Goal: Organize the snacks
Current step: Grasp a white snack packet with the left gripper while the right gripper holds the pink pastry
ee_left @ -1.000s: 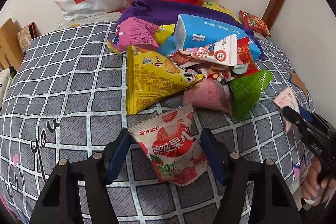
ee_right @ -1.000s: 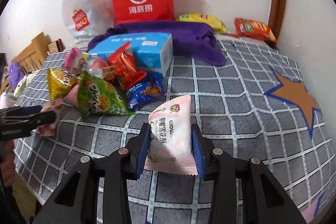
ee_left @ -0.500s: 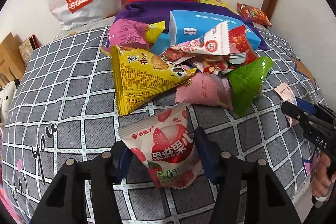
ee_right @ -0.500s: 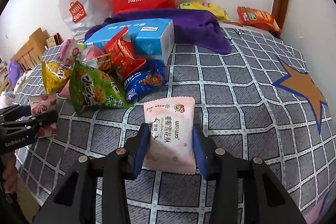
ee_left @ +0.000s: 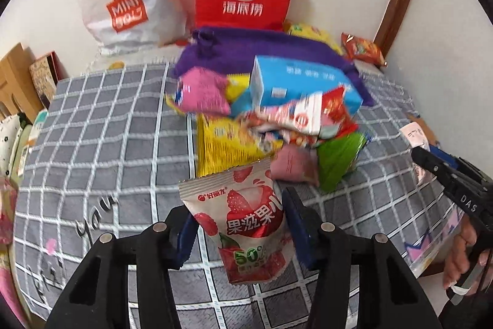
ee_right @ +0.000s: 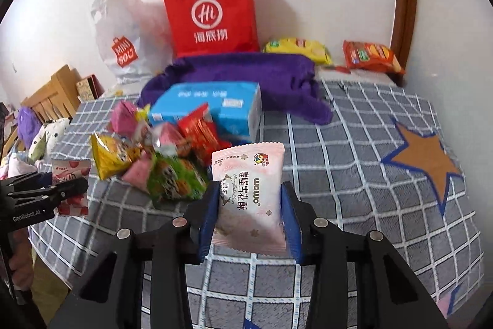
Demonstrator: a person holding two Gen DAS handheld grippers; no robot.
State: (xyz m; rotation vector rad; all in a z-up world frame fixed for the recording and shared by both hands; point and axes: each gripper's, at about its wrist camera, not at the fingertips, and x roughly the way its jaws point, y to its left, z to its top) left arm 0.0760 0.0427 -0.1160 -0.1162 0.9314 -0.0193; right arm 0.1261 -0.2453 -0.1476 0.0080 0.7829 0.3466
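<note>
— Where are the packets?
— My left tool (ee_left: 238, 232) pinches the strawberry packet (ee_left: 245, 224), my right tool (ee_right: 251, 218) the pink pastry packet (ee_right: 251, 196), above the bed (ee_right: 354, 174).
— Tricky?
— Light, crinkly, probably slippery; I grip mid-sides.

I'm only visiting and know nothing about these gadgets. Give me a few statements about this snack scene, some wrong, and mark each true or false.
1. The left hand-held gripper holds a strawberry packet. True.
2. The right hand-held gripper is empty. False: it clamps a pale pink packet.
3. A red paper bag stands against the wall. True.
4. The blue box lies on the orange star. False: it lies beside the snack pile, touching the purple cloth.
</note>
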